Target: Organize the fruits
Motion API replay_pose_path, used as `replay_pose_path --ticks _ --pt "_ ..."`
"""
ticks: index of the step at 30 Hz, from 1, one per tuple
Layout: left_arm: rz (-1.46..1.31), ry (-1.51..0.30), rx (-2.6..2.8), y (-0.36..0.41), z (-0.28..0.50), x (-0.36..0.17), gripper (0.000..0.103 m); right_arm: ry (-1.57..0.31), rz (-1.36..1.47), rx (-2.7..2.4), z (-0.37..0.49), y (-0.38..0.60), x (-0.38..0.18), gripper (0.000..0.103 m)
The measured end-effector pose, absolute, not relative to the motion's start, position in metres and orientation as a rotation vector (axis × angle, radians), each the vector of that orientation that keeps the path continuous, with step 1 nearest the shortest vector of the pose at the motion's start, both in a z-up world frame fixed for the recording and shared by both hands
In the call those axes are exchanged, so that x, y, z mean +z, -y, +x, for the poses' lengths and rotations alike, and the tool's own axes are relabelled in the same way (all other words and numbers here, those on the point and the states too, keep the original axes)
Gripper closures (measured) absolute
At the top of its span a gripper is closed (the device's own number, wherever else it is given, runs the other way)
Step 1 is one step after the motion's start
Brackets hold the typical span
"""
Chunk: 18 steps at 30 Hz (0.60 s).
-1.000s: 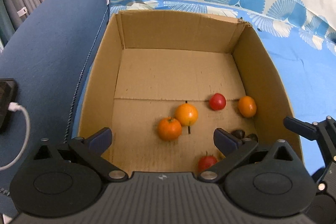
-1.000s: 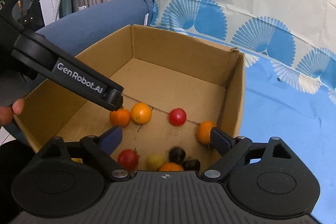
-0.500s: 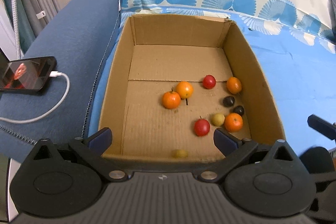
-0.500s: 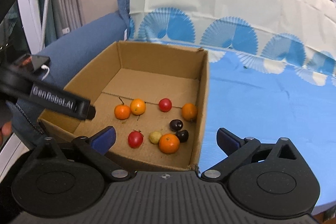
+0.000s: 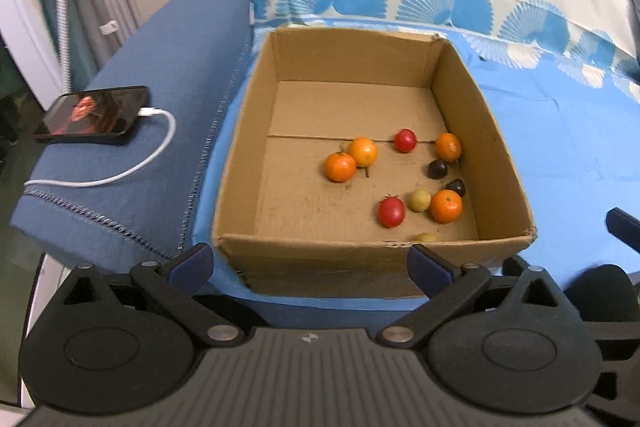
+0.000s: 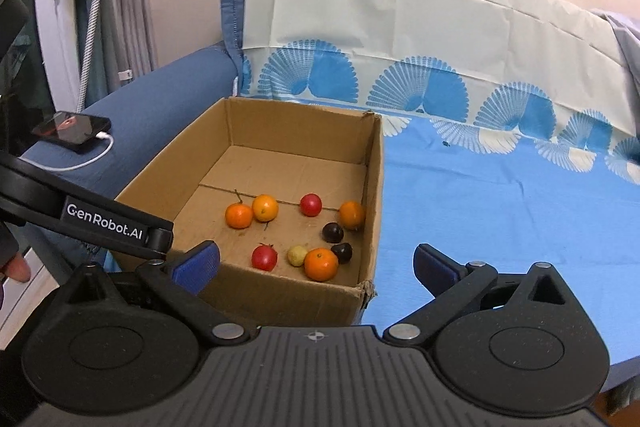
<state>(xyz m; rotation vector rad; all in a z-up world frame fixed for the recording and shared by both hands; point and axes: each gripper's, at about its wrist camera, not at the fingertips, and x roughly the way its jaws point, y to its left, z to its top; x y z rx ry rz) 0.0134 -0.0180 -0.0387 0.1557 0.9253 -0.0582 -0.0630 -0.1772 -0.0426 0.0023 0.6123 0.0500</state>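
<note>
All the fruit lies loose in the cardboard box [image 5: 248, 147], which sits on the blue sheet-covered sofa seat [image 6: 520, 195] beside the armrest [image 5: 160, 83] that carries a phone [image 5: 94, 115] on its charging cable. Four oranges [image 5: 340, 167], two red tomatoes [image 5: 391, 211], two dark plums [image 5: 437, 169] and two small yellow fruits [image 5: 419, 199] are scattered over the right half of the box floor; nothing shows on the seat outside it. The left hand-held gripper [image 5: 310, 263] hovers near the box's front wall, jaws spread and empty. The right hand-held gripper [image 6: 316, 263] has just been opening to full width, nothing between its fingers, and stands over the near right corner. This looks like a pause between picks or the end of gathering. If sorting by kind follows, a gripper must descend over one fruit, probably the near orange [image 6: 321, 263], and close gently on its rolling, round shape.
</note>
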Motion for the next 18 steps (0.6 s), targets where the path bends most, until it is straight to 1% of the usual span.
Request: replay_pose_path --ticks 11,18 --pt "0.089 -0.876 -0.042 0.006 0.003 -0.033 0.000 -0.583 -0.025 0.044 -0.073 0.177 -0.037 0.001" --pt "0.112 -0.903 -0.006 0.004 0.006 -0.039 0.000 -0.583 -0.026 0.039 -0.072 0.176 -0.037 0.001"
